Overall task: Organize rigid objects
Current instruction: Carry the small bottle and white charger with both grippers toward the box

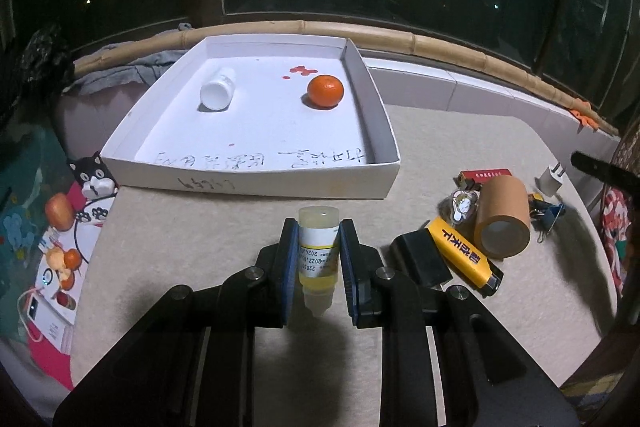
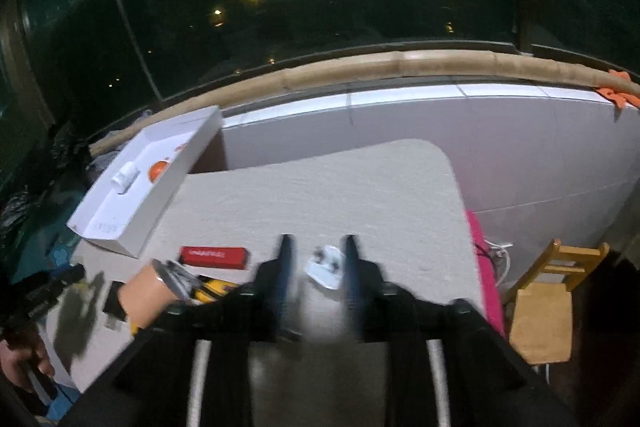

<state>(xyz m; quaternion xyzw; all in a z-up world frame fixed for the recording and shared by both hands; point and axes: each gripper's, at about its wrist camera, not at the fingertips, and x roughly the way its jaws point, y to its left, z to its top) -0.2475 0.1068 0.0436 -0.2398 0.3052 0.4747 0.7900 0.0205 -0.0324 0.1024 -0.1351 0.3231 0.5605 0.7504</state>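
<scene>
Night window behind grey counter (image 1: 200, 247) | your left tool (image 1: 319, 251) clamps the yellow dropper bottle (image 1: 318, 247) at lower centre, below the white tray (image 1: 256, 171) | your right tool (image 2: 317, 259) stands part-open around the white charger (image 2: 330, 265), grip unclear.

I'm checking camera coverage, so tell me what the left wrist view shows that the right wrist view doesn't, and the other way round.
Only the left wrist view shows the left gripper shut on a small bottle of yellow liquid, plus a cat figurine.

Only the right wrist view shows the right gripper around a white charger plug, pad contact blurred, plus a wooden chair.

Both show the white tray holding a tangerine and a white bottle.
</scene>
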